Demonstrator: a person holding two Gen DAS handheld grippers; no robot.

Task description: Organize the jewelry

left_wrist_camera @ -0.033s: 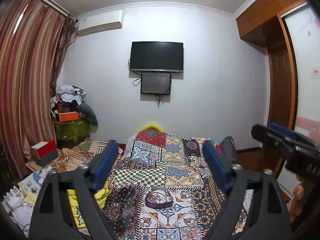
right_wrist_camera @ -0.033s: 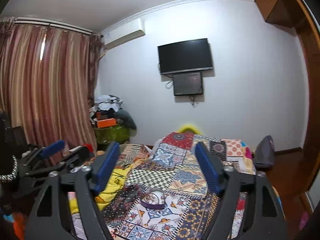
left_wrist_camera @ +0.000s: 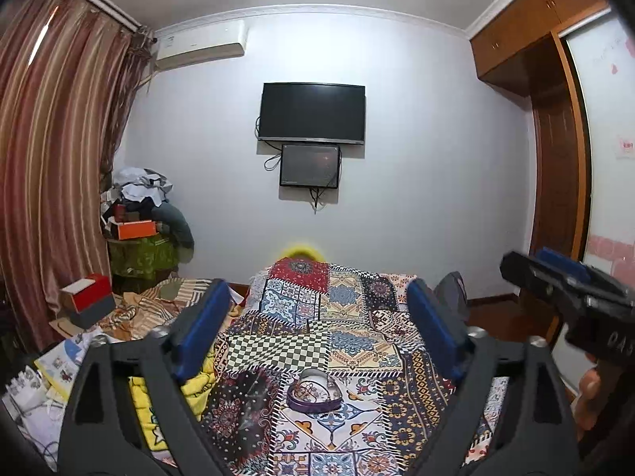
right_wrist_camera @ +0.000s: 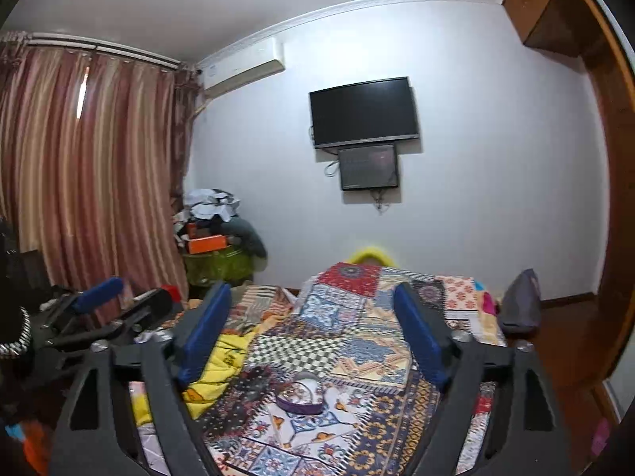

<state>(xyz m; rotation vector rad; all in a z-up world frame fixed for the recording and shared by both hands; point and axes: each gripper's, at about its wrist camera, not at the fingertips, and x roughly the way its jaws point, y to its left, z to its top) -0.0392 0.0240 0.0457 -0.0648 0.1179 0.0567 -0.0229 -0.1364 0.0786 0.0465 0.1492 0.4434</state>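
A small purple-rimmed jewelry case point(left_wrist_camera: 313, 393) with a pale lid raised behind it lies on the patchwork bedspread point(left_wrist_camera: 349, 341). My left gripper point(left_wrist_camera: 317, 293) hangs above and short of the case, open, with nothing between its blue pads point(left_wrist_camera: 198, 333). The right wrist view shows the same case point(right_wrist_camera: 300, 396) below my right gripper point(right_wrist_camera: 311, 293), which is also open and empty. The right gripper's side point(left_wrist_camera: 563, 281) shows at the far right of the left view, held by a hand. The left gripper's side point(right_wrist_camera: 107, 301) shows at the left of the right view.
A yellow blanket point(left_wrist_camera: 198, 384) and papers point(left_wrist_camera: 59, 361) lie left of the bedspread. Boxes and clothes point(left_wrist_camera: 139, 214) pile up by the striped curtain point(left_wrist_camera: 51, 158). A grey bag point(right_wrist_camera: 520, 301) sits at the bed's right edge. A wardrobe point(left_wrist_camera: 555, 158) stands right; two screens point(left_wrist_camera: 311, 113) hang on the wall.
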